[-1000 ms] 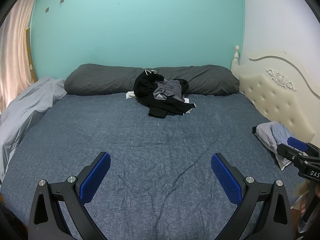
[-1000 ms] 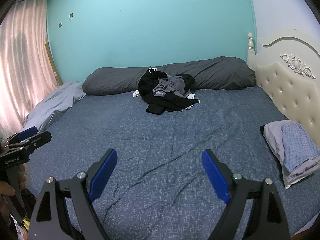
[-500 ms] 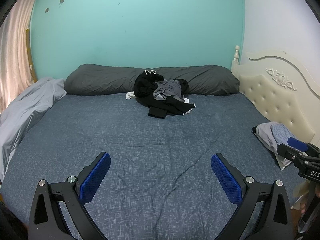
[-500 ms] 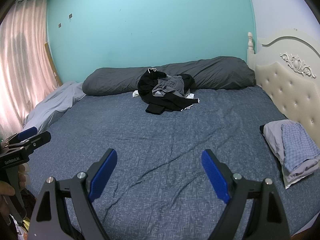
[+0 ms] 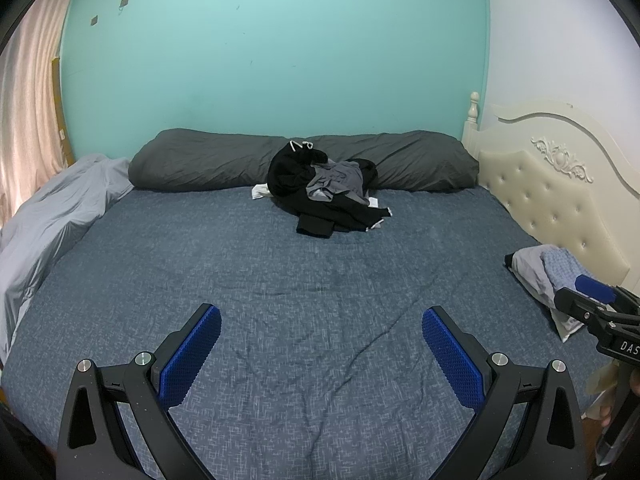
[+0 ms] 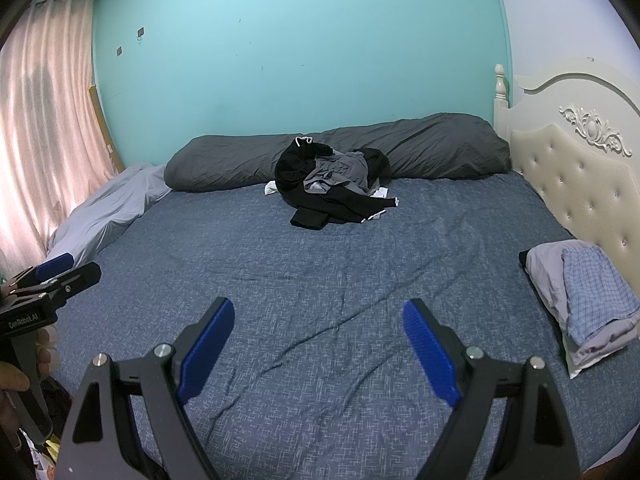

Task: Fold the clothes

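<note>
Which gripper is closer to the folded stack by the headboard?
Right. The right gripper has the folded stack just off its right side; the left gripper sits further left, with the right one between it and the stack. Both are open and empty.

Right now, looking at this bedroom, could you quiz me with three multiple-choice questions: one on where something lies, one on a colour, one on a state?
1. Where is the pile of unfolded clothes?
A. At the far side of the bed, against the long dark pillow
B. On the floor
C. Between the left gripper's fingers

2. What colour is the far wall?
A. Yellow
B. Turquoise
C. Red

3. What state are the left gripper and the right gripper in?
A. Both shut on clothes
B. One open, one shut
C. Both open and empty

Answers: 1 A, the heap touches the pillow; 2 B, turquoise paint fills both views; 3 C, only the sheet shows between the fingers.
</note>
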A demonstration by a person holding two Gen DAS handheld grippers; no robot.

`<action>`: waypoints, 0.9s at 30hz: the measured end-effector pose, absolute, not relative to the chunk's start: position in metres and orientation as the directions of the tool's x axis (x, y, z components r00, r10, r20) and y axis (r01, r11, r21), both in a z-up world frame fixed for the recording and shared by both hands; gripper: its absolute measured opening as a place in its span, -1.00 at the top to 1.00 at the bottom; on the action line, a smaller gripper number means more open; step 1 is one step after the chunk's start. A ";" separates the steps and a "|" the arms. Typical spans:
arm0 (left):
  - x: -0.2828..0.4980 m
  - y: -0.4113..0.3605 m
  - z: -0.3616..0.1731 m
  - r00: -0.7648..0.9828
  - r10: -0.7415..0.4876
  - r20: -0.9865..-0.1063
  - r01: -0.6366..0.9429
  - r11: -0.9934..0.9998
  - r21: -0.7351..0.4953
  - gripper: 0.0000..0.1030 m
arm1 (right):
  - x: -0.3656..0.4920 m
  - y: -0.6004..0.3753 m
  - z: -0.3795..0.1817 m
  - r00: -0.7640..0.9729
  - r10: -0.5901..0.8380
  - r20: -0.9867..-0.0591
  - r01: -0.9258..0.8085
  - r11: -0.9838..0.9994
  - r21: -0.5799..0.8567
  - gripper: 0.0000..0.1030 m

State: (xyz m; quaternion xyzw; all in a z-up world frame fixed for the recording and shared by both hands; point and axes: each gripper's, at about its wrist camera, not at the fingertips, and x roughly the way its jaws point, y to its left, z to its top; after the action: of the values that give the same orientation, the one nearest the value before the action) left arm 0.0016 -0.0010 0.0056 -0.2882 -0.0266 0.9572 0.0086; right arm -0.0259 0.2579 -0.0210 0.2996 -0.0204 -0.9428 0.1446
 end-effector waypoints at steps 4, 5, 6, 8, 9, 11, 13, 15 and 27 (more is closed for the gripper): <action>0.001 -0.001 0.005 -0.834 0.033 -0.551 -0.002 -0.998 -0.057 -0.99 | -0.026 0.257 -0.021 -0.779 -0.284 -0.559 0.260 -0.958 0.124 -0.70; 0.000 -0.001 0.005 -0.834 0.033 -0.551 -0.002 -0.998 -0.057 -0.99 | -0.026 0.257 -0.021 -0.779 -0.284 -0.559 0.260 -0.958 0.124 -0.70; 0.000 -0.001 0.005 -0.834 0.035 -0.551 -0.004 -0.998 -0.058 -0.99 | -0.026 0.257 -0.021 -0.779 -0.284 -0.560 0.260 -0.958 0.123 -0.70; 0.000 -0.002 0.005 -0.834 0.037 -0.550 -0.006 -0.998 -0.059 -0.99 | -0.026 0.257 -0.021 -0.779 -0.283 -0.560 0.261 -0.958 0.122 -0.70; 0.000 -0.002 0.005 -0.834 0.037 -0.550 -0.006 -0.998 -0.058 -0.99 | -0.025 0.257 -0.021 -0.779 -0.284 -0.560 0.261 -0.958 0.122 -0.70; -0.001 -0.002 0.005 -0.833 0.038 -0.551 -0.006 -0.998 -0.059 -0.99 | -0.026 0.257 -0.021 -0.778 -0.283 -0.561 0.261 -0.958 0.121 -0.70; -0.002 -0.002 0.005 -0.832 0.039 -0.553 -0.006 -0.998 -0.061 -0.99 | -0.028 0.257 -0.020 -0.777 -0.283 -0.562 0.261 -0.958 0.121 -0.70; -0.003 -0.003 0.005 -0.832 0.039 -0.553 -0.006 -0.998 -0.062 -0.99 | -0.029 0.256 -0.020 -0.776 -0.282 -0.564 0.261 -0.958 0.120 -0.70; -0.019 -0.011 -0.016 -0.818 0.059 -0.573 -0.001 -0.995 -0.101 -0.99 | -0.048 0.258 -0.037 -0.753 -0.285 -0.593 0.252 -0.958 0.141 -0.70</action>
State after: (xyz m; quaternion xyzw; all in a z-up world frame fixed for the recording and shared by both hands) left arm -0.0188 -0.0110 -0.0159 -0.3014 -0.0478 0.9522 0.0156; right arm -0.0482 0.2579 -0.0372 0.3206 -0.0260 -0.9359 0.1434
